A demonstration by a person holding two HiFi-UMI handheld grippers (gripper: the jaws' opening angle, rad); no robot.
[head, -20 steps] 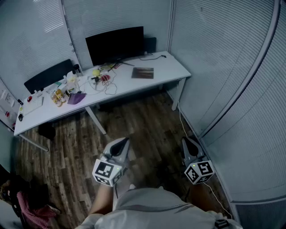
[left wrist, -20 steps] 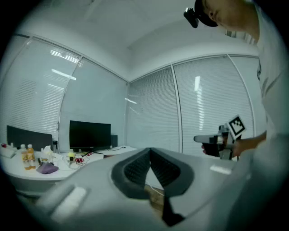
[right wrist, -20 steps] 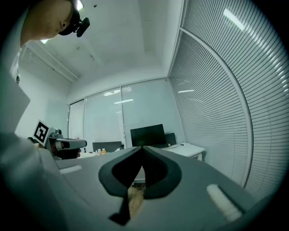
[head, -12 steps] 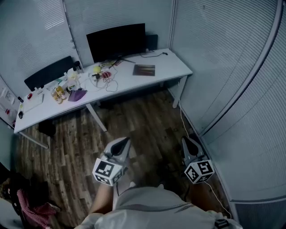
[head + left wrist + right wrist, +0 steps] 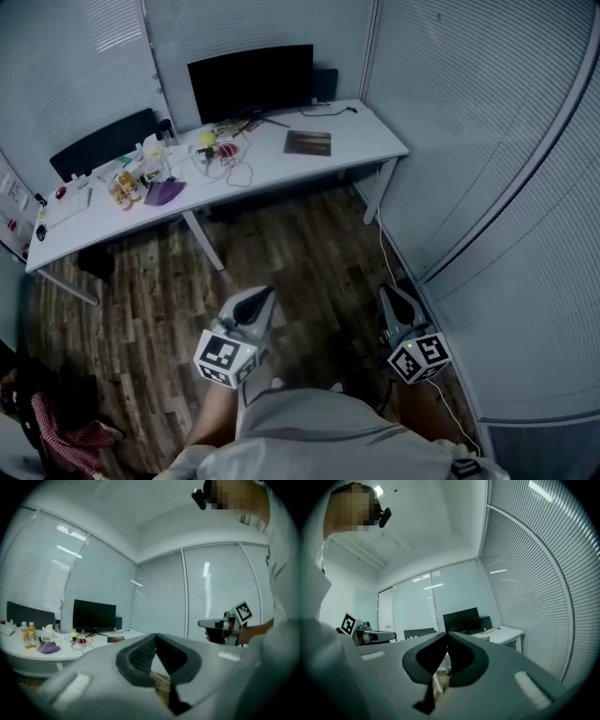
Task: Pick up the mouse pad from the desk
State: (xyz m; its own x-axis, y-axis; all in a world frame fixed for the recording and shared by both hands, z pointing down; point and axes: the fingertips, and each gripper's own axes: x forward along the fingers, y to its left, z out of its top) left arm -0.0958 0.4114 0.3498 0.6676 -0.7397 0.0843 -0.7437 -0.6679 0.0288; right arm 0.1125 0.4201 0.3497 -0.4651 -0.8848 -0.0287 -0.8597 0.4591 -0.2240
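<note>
The mouse pad (image 5: 307, 142), a dark brownish rectangle, lies flat on the white desk (image 5: 356, 131) toward its right end, in front of the black monitor (image 5: 250, 82). In the left gripper view the mouse pad (image 5: 116, 639) shows as a thin dark strip on the desk far ahead. Both grippers hang level over the wooden floor, well short of the desk. My left gripper (image 5: 260, 296) is shut with nothing in it, and my right gripper (image 5: 387, 293) is shut and empty too.
The desk's left half holds bottles (image 5: 123, 188), a purple cloth (image 5: 165, 193), cables (image 5: 225, 167) and small items. A black chair (image 5: 101, 146) stands behind it. Blind-covered glass walls (image 5: 487, 141) close in the right side. A white cord (image 5: 386, 253) trails on the floor.
The desk and all on it have shifted slightly right and up in the head view. Both grippers keep their places and stay shut.
</note>
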